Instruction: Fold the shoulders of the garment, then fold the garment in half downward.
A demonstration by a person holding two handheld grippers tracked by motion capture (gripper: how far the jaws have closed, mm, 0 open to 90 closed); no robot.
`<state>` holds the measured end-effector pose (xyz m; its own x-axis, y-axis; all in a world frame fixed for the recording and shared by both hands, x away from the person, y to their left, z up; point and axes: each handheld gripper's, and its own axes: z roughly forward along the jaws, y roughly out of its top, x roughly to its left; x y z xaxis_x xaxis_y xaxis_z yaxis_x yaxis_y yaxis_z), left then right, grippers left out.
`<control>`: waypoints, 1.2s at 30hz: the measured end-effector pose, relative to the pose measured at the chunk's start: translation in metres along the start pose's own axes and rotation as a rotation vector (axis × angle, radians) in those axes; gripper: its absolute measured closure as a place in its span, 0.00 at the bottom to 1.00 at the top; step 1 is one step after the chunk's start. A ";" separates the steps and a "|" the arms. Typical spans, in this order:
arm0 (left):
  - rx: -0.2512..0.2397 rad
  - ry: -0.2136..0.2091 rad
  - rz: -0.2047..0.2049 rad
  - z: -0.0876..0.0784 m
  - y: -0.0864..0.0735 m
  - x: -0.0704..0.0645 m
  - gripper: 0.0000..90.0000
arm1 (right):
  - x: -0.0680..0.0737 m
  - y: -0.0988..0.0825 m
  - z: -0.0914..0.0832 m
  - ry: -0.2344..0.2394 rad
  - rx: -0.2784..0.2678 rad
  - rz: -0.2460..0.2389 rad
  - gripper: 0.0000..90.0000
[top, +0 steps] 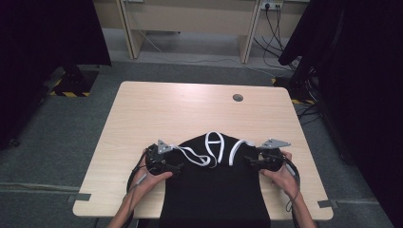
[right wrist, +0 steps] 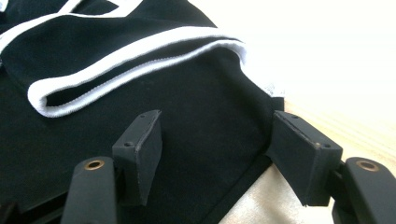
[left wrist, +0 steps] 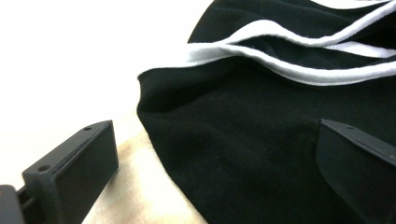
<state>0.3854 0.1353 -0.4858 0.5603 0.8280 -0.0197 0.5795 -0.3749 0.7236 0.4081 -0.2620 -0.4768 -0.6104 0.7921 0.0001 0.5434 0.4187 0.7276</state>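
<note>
A black garment (top: pixel 214 190) with white trim (top: pixel 215 146) lies on the near half of the wooden table (top: pixel 166 109) and hangs over its front edge. My left gripper (top: pixel 179 167) sits at the garment's left edge. In the left gripper view its jaws (left wrist: pixel 215 135) stand wide apart, one over bare wood and one over the black cloth (left wrist: pixel 243 140), pressing on nothing. My right gripper (top: pixel 248 160) is at the garment's right edge. In the right gripper view its jaws (right wrist: pixel 215 121) are parted across the hem (right wrist: pixel 247 177), below a folded white-edged strap (right wrist: pixel 130 60), with no cloth pinched.
A round cable hole (top: pixel 237 98) sits in the table's far right part. Dark curtains (top: pixel 361 71) hang on both sides. A desk frame (top: pixel 190 28) and cables (top: pixel 275 42) stand on the floor beyond the table.
</note>
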 end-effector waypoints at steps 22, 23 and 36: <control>-0.009 -0.017 -0.026 0.013 0.014 0.014 0.00 | -0.014 0.009 0.005 0.002 0.007 0.074 0.30; -0.019 -0.038 -0.039 0.013 0.014 0.016 0.00 | -0.015 0.010 0.004 0.008 -0.002 0.087 0.29; -0.030 -0.138 -0.169 0.028 0.048 0.033 0.01 | -0.023 0.037 0.001 0.036 -0.028 0.141 0.22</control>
<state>0.4486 0.1330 -0.4714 0.5339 0.8123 -0.2348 0.6550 -0.2216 0.7224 0.4428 -0.2643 -0.4511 -0.5495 0.8256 0.1277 0.6090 0.2912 0.7377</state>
